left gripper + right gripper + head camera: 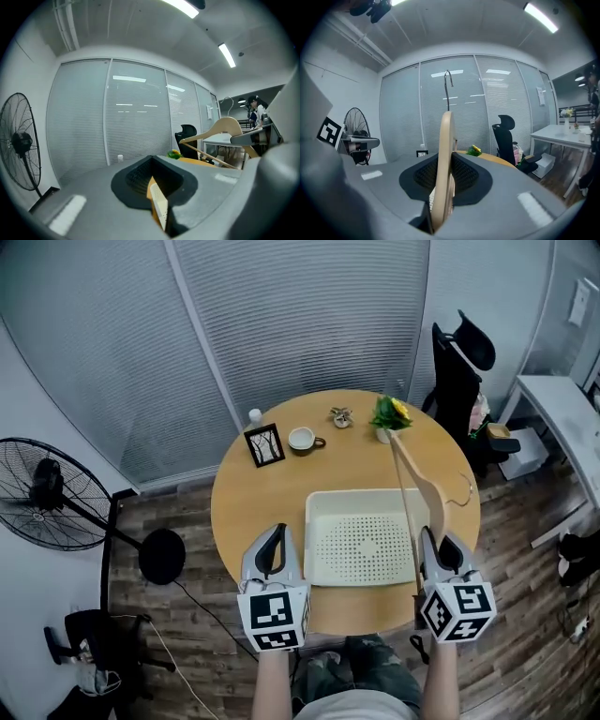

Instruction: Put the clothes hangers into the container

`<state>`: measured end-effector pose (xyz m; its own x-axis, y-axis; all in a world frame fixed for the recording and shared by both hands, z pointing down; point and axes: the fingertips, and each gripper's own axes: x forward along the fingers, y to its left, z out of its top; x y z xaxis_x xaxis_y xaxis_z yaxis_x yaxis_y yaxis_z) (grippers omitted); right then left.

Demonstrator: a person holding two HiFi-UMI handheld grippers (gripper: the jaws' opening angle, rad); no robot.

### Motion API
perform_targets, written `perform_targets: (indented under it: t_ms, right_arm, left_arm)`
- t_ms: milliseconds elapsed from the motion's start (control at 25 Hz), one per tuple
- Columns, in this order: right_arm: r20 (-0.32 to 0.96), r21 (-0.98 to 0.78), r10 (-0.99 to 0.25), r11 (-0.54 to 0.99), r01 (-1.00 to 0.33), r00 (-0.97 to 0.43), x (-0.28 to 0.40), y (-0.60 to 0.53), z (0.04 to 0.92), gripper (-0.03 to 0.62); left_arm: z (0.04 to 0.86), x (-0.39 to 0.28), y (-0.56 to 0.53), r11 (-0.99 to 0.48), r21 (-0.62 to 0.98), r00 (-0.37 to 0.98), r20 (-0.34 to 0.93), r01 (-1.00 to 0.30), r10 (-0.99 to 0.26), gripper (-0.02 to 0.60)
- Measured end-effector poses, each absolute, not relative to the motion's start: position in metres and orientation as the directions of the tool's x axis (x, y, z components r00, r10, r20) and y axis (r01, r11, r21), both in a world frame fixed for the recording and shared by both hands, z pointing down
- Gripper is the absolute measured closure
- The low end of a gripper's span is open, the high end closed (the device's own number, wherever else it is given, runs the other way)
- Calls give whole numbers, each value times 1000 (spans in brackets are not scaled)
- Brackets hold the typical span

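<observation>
A white perforated container [314,521] lies on the round wooden table [253,498], just beyond both grippers. My right gripper [433,542] is shut on a wooden clothes hanger [419,474], which stands up over the container's right edge with its metal hook [466,493] out to the right. In the right gripper view the hanger [446,154] is clamped edge-on between the jaws of the right gripper [445,185]. My left gripper [273,538] hovers at the container's near left corner, shut and holding nothing. In the left gripper view, past the left gripper [157,190], the hanger [225,129] shows at the right.
At the table's far side stand a framed picture [264,444], a cup [303,439], a small ornament [341,415], a potted plant [391,414] and a small white bottle [254,415]. A floor fan [47,493] stands left; an office chair [459,362] and white desk [562,418] right.
</observation>
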<state>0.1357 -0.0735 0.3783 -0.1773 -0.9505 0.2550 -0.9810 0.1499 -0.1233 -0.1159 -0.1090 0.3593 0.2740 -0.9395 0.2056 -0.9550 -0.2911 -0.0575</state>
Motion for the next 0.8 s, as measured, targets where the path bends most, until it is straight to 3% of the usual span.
perform_targets:
  t_ms: [800]
  right_arm:
    - [305, -101, -799, 514, -852, -518, 148, -135, 393, 514]
  left_arm:
    - [359, -76, -146, -143, -77, 124, 215, -987, -969, 581]
